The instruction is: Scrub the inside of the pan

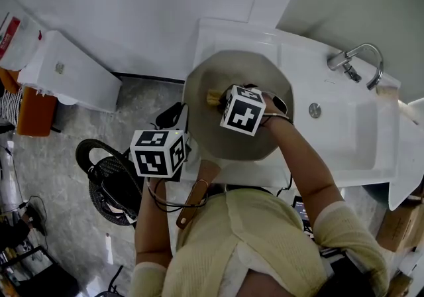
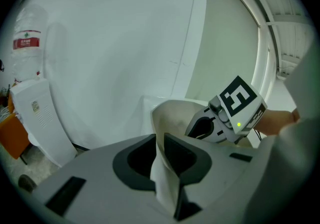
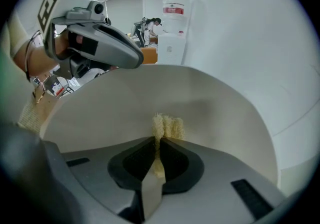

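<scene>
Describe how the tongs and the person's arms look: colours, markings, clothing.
Both tongs are grey with black pads: left tongs, right tongs. Each carries a white cube with black square markers. A green light shines on the right one. The person wears a pale yellow knitted top with short sleeves.

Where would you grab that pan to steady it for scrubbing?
Grip the pan by its thin rim, from the person's left, as the left gripper does: the wall fits between the jaws and the inside is left free for the scrubber.
</scene>
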The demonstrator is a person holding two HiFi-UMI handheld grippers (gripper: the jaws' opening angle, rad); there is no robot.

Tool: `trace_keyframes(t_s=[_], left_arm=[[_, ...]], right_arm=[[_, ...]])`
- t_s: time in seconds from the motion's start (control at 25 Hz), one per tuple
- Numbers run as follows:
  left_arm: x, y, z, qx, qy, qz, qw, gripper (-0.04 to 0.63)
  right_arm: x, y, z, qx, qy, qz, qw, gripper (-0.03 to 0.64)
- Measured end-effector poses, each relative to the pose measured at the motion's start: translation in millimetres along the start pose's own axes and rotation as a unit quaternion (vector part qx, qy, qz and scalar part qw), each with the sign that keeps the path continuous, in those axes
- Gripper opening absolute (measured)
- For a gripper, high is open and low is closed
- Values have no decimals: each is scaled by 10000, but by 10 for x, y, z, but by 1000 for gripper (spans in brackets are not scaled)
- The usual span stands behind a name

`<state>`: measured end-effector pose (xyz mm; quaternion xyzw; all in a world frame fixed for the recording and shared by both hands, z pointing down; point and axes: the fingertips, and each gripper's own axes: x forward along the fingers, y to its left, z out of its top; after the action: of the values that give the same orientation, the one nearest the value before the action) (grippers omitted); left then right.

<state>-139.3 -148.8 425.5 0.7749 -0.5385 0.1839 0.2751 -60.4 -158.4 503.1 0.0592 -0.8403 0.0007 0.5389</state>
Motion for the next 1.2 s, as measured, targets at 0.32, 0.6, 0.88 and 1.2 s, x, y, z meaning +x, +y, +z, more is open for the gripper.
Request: trace_keyframes(t_s=[0.32,0.6,0.88,1.2], left_arm=[[-12,-5,-9,57,4,6,10000,103],[-20,-22,-29,97,8,39,9999,103],[-53,-46,-56,204,1,122,9997,103],[-96,-68,-82,198,-24,129,9997,103]], right_arm=[[-12,280,64,-55,19,425,9991,46],[-29,452,68,566,-77,1045,9929,46],[-31,608,40,849,-36,1487,9852,46],[-84,791,9,1201,-90,2098,9703,46]])
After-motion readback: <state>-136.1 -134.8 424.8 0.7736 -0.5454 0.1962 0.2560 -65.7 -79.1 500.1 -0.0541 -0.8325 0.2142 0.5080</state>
